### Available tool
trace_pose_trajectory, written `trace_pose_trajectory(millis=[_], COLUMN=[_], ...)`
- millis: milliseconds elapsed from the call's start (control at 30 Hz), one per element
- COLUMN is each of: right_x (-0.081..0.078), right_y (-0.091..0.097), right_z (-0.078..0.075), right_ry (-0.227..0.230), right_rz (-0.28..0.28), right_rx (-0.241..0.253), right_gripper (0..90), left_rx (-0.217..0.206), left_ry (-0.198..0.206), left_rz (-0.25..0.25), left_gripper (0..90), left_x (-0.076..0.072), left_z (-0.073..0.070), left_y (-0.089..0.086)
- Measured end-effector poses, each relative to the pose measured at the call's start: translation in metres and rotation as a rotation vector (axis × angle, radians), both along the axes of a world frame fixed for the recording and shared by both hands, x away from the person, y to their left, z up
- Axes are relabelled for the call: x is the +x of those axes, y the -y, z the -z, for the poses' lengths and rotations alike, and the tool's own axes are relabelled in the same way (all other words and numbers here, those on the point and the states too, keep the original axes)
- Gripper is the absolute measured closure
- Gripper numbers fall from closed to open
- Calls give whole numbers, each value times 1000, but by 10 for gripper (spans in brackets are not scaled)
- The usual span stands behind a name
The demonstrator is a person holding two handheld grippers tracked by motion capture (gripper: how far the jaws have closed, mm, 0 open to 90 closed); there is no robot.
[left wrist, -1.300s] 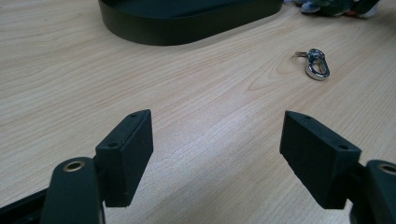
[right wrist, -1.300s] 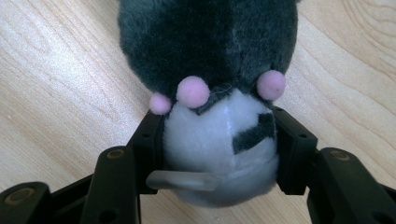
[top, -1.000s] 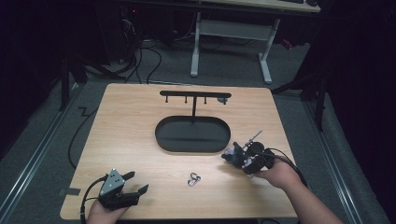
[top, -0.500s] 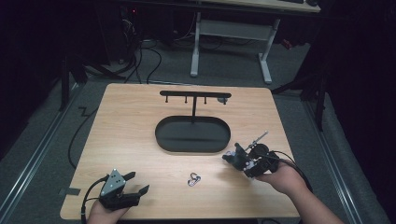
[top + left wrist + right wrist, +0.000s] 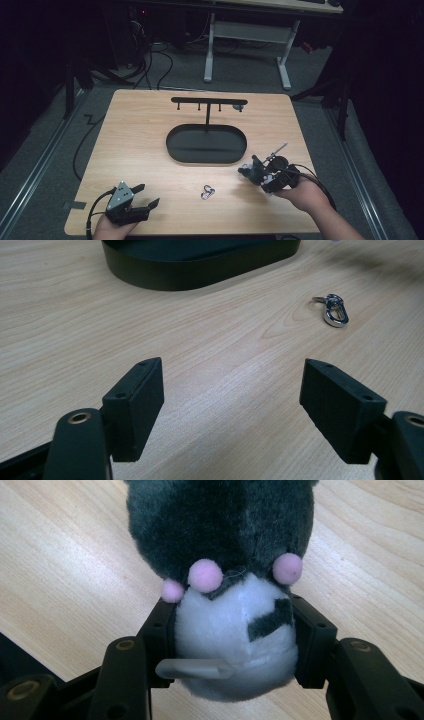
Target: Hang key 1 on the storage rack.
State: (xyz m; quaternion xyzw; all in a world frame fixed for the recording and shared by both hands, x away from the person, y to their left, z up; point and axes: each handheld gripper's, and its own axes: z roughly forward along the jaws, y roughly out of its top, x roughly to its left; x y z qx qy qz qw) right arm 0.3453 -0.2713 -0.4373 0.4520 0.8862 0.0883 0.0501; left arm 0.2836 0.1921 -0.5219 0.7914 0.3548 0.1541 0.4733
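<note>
A small plush toy, dark grey with a white part and pink pompoms, sits between the pads of my right gripper, which is shut on its white part. In the high view the right gripper holds the plush toy just above the table, right of centre, near the oval base. My left gripper rests at the near left corner. Its jaws stand wide open around bare wood, as the left gripper view shows. A silver carabiner lies on the table between both grippers.
A black stand with an oval tray base and a hook bar occupies the table's middle. The table's near edge runs just below both hands. Cables trail from each gripper.
My right gripper, still holding the plush toy, has shifted slightly toward the near edge in the high view. The left gripper and the carabiner have stayed put.
</note>
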Motion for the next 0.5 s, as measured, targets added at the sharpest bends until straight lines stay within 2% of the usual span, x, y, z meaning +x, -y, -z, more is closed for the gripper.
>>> trace_pose_trajectory(millis=[200, 267, 500], right_x=[0, 2, 10], right_y=[-1, 0, -1], right_z=[-4, -5, -20], right_ry=[-7, -12, -6], right_rz=[33, 28, 54], right_rx=[14, 28, 41], right_gripper=[475, 475, 475], left_rx=[4, 5, 2], left_ry=[-3, -4, -6], left_rz=[3, 6, 11], left_gripper=[263, 264, 263], left_x=[0, 0, 0], left_z=[0, 0, 1], left_y=[1, 1, 2])
